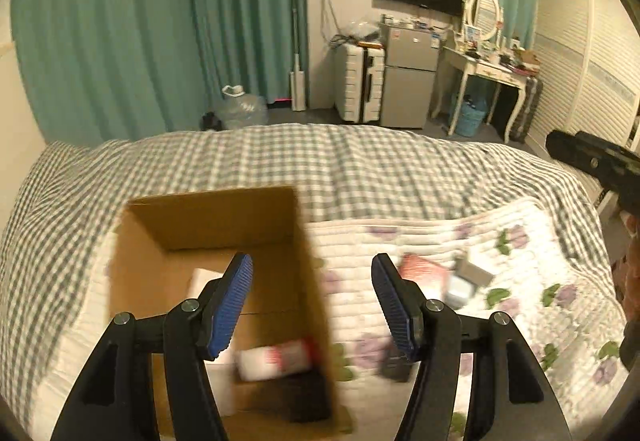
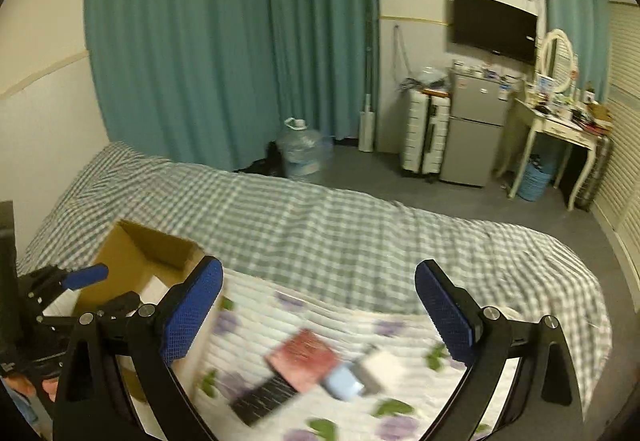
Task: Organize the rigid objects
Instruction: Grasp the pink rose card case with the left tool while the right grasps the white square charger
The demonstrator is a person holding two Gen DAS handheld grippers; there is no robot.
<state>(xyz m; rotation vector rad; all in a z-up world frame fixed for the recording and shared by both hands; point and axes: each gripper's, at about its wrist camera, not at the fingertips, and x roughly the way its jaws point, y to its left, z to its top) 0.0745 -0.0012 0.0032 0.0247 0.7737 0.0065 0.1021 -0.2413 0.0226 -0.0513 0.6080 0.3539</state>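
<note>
A: Claws?
B: My left claw point(image 1: 312, 305) and right claw point(image 2: 319, 315) both wide, empty. Red box point(image 2: 306, 359) on the quilt point(image 2: 408, 417) beside the cardboard box point(image 1: 208, 217).
A: Risk?
B: Blurry motion; I might knock the neighbouring boxes.

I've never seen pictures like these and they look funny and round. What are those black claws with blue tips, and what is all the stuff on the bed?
Those claws are grabbing tools, one in each of a person's hands. Each tool has a small camera looking forward along its two fingers, so the pictures look round and bent.

One picture comes from the left gripper, which hangs over a cardboard box on the bed. Inside lies a white and red bottle and something dark.

The other comes from the right gripper. Below it, on the flowered quilt, lie a red book, a black flat thing and small pale boxes. They are blurry, so I cannot say more.

Both claws are open and hold nothing.
</note>
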